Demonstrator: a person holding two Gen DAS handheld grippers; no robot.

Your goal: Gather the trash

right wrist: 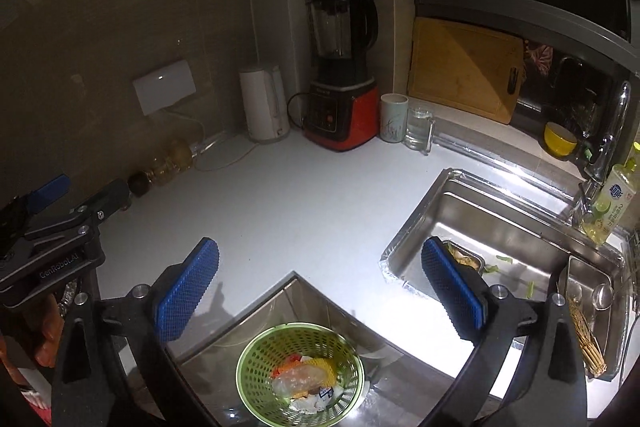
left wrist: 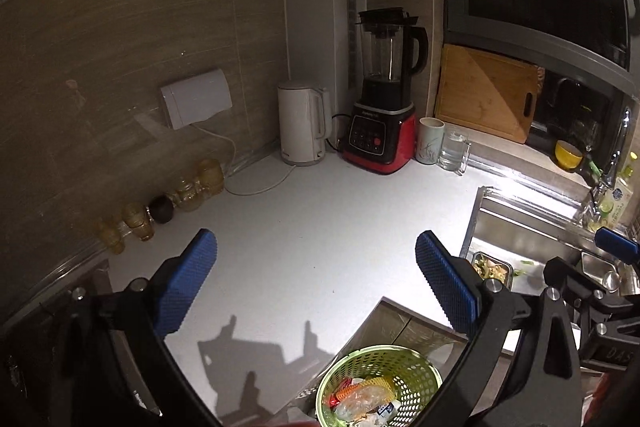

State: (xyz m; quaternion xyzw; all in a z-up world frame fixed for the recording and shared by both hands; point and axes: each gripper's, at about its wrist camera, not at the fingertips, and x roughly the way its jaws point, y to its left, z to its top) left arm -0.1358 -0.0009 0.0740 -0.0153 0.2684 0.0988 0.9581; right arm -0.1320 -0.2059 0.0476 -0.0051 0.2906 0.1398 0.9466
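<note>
Both tongs apart, nothing between pads: left tongs (left wrist: 316,283), right tongs (right wrist: 320,291). Green basket (right wrist: 256,355) upright, round so no long axis, sits on the floor below the table's inner corner edge, trash (right wrist: 304,383) piled inside. White table (right wrist: 304,211) wide and bare in the middle; blender (right wrist: 340,91), kettle (right wrist: 262,103) line the back wall. Sink (right wrist: 496,227) rim at right.

L gripper (left wrist: 316,287): black frame, silver screws | fingers (left wrist: 186,289): blue knobbly pads | R gripper (right wrist: 320,291): same
</note>
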